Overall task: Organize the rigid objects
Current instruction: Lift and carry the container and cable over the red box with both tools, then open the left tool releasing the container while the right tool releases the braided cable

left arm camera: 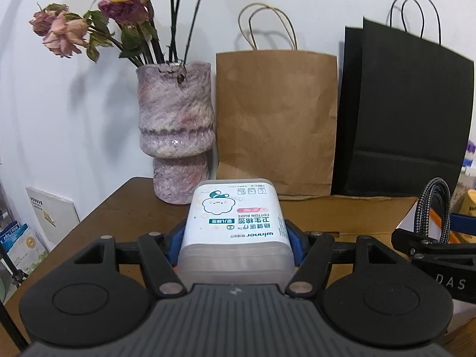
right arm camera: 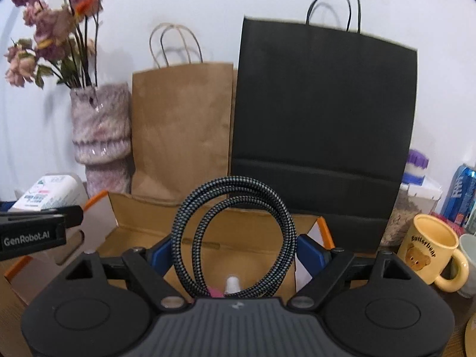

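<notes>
The left gripper [left arm camera: 235, 232] is closed about halfway, its blue pads pressed against both sides of a white cotton bud box [left arm camera: 235, 223]. The box juts forward between the fingers, its printed label facing up and upside down to the camera. Below and ahead of the box lies a brown wooden table [left arm camera: 119, 208]. Just beyond the box tip, slightly left, stands a mottled pink vase [left arm camera: 175, 131] holding dried roses [left arm camera: 89, 20]. Straight ahead of the tongs, a brown paper bag [left arm camera: 276, 119] leans against a white wall, and to its right stands a black paper bag [left arm camera: 407, 113].

The right gripper [right arm camera: 235, 253] stands wider, its blue pads closed against the two sides of a coiled braided cable [right arm camera: 235, 232]. The coil rises upright between the fingers, and a white plug end [right arm camera: 232, 285] shows near the base of the jaws. Directly below and ahead of the coil sits an open cardboard box [right arm camera: 148, 226] with orange-edged flaps. Behind it stand the same two bags. To the right of the tongs sits a yellow mug [right arm camera: 431, 253] with a bear print, and a blue can [right arm camera: 461, 193] lies farther right. The left gripper with its box shows at the far left edge.
</notes>
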`<state>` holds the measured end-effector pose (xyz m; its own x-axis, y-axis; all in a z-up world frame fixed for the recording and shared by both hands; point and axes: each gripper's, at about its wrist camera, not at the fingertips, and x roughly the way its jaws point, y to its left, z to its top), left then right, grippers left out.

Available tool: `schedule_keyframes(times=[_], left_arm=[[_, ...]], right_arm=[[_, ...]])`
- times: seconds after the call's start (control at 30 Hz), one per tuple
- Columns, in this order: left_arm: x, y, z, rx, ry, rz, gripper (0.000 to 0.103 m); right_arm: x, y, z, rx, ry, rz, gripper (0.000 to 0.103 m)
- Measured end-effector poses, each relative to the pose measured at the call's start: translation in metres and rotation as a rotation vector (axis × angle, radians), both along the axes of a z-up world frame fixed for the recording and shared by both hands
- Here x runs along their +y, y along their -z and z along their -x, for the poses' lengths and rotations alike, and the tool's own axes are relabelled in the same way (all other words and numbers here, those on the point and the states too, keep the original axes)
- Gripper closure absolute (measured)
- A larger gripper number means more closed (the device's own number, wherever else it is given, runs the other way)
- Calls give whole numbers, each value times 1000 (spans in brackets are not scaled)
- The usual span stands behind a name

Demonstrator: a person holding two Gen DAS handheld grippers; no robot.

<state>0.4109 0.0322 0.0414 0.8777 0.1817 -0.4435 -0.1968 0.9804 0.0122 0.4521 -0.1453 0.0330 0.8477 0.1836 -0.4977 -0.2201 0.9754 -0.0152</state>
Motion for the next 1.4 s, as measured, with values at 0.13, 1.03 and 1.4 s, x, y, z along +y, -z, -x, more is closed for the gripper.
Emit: schedule_keyframes(times=[0.13, 1.03, 1.4], left_arm=[[0, 9, -6, 23, 2, -11, 36], [1, 12, -3, 24, 9, -8, 0], [4, 9, 3, 8, -2, 10, 0]], right_arm=[[-1, 8, -6, 27, 4, 2, 18], [-12, 17, -10, 94, 45, 14, 0], [-11, 10, -1, 71, 32, -2, 0]])
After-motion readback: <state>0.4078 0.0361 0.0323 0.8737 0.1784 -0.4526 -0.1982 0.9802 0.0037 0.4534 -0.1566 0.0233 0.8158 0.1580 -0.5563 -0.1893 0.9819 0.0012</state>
